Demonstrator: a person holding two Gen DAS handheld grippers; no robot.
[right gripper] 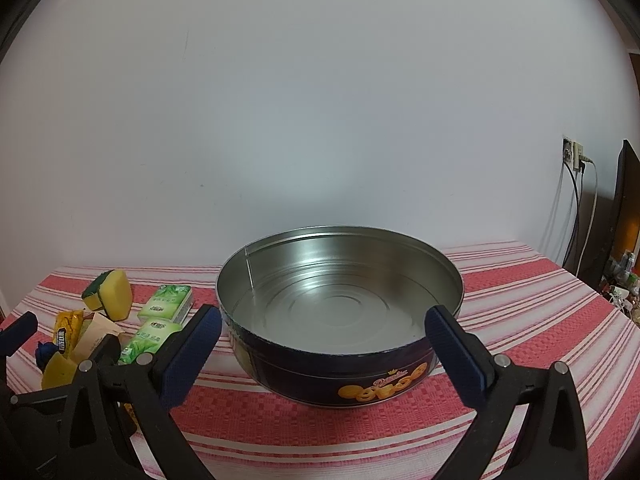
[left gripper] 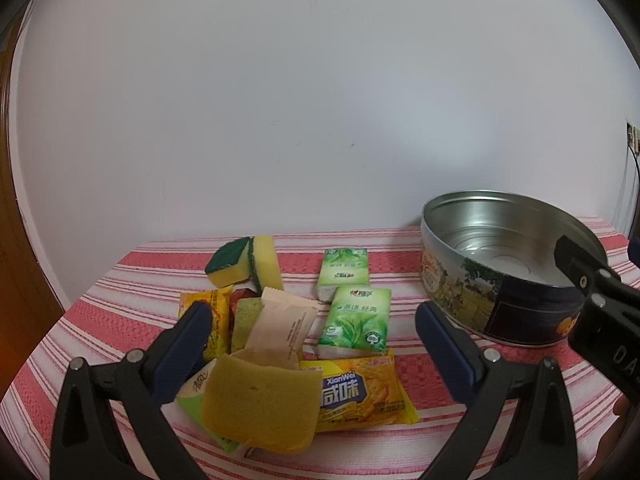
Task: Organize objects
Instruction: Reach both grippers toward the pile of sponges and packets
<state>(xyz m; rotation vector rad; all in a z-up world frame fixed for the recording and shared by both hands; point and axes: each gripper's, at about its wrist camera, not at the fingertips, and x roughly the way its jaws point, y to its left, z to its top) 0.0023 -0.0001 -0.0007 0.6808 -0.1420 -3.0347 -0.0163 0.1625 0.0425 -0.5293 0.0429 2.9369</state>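
Both claws are spread wide and hold nothing. From its wrist view the left gripper hangs over the pile of small goods; the right gripper faces the tin, whose near wall sits between its two fingers without touching either.

One striped cloth covers the table. One round tin stands upright on it, mouth up, bare metal inside, to the right of the pile and well apart from the left claw.

Sponges: three. Two green-backed ones lean together at the far edge of the pile; one flat yellow sponge lies nearest the left claw, between its fingers and low in view, long axis running left to right.

Tissue packs: two, green. The far pack and the near pack lie just beside each other, each with its long axis running away from the camera, between the pile and the tin.

Snack packets: one yellow cracker pack lies flat with its long axis left to right, touching the flat sponge's right side; one beige wrapper stands tilted, long axis pointing up and away; one yellow-orange packet lies partly behind the left finger. Further packets beneath are too covered to count.
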